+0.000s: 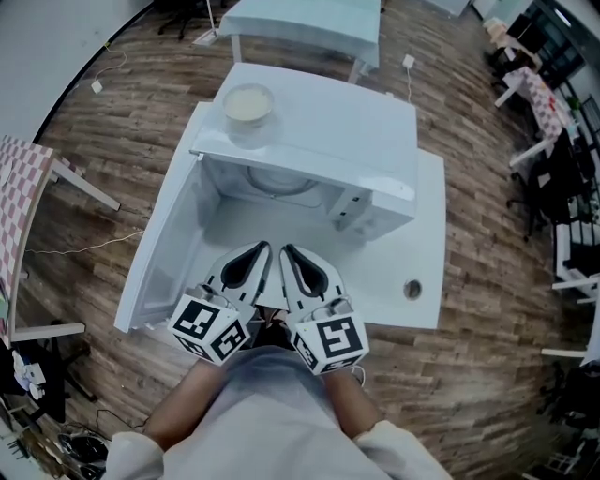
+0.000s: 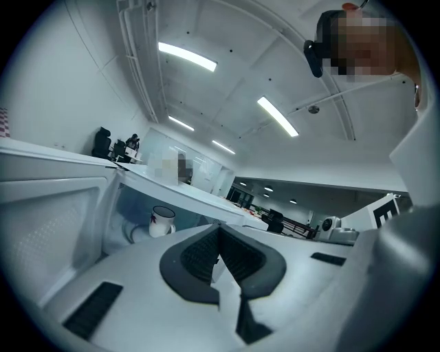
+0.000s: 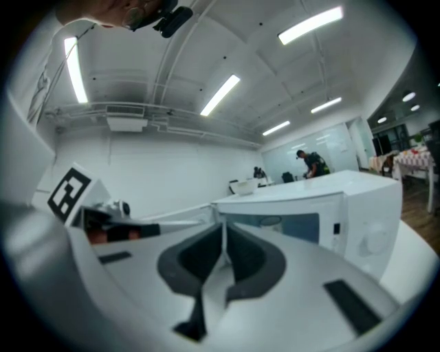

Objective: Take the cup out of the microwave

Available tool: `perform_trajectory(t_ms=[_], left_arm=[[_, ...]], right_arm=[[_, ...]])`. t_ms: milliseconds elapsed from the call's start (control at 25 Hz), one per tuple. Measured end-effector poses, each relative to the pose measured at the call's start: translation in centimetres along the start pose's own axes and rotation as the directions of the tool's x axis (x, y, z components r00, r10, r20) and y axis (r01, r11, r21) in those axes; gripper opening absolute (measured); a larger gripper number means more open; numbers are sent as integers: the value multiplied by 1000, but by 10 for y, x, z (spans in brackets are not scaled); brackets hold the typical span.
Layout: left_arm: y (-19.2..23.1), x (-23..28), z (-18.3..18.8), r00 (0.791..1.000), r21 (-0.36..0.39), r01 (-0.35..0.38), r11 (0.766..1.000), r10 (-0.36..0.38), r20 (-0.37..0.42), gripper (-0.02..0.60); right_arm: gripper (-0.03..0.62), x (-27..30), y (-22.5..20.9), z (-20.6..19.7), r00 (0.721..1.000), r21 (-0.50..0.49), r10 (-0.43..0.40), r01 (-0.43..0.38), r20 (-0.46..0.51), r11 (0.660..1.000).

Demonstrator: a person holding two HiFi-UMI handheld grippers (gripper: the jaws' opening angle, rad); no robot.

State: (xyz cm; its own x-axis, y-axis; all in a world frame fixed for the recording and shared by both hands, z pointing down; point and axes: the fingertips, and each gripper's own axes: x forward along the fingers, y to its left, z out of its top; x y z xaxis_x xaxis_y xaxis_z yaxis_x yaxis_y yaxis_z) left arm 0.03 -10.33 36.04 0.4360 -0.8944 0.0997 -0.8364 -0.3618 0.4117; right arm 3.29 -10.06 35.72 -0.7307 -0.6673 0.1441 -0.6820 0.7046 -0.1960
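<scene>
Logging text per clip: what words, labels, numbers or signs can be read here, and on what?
No readable words or numbers.
Cup in the microwave: red mark, too small to read.
Marker cubes: square code patterns, no letters.

The floor (image 1: 469,394) is dark wood plank, with thin cables (image 1: 84,246) trailing over it at the left. A white table (image 1: 427,281) stands in the middle, with a second table (image 1: 309,28), also white, just beyond it. A checked-cloth table (image 1: 19,187) sits at the left edge. Dark chairs (image 1: 561,178) and desks crowd the right side. Strip lights (image 2: 187,56) run along a white ceiling (image 2: 227,27), and the walls (image 3: 158,172) are white.
</scene>
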Motion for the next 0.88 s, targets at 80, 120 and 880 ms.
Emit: perform_trajectory(t_ms=[80,120,880], left_arm=[[0,7,-2,1000,0,-4,1000,4,-9,8],[0,10,-3,1000,2,-5,1000,5,-12,8],[52,40,-14,998,-13,-39,999,38,-44,8]], right_arm=[[23,2,-8,1,1000,3,-7,7,8,1000],[23,3,-13,1,1000,8,-14,14,12,1000],[80,83,-62,-45,994,4,-110,110,8,994]])
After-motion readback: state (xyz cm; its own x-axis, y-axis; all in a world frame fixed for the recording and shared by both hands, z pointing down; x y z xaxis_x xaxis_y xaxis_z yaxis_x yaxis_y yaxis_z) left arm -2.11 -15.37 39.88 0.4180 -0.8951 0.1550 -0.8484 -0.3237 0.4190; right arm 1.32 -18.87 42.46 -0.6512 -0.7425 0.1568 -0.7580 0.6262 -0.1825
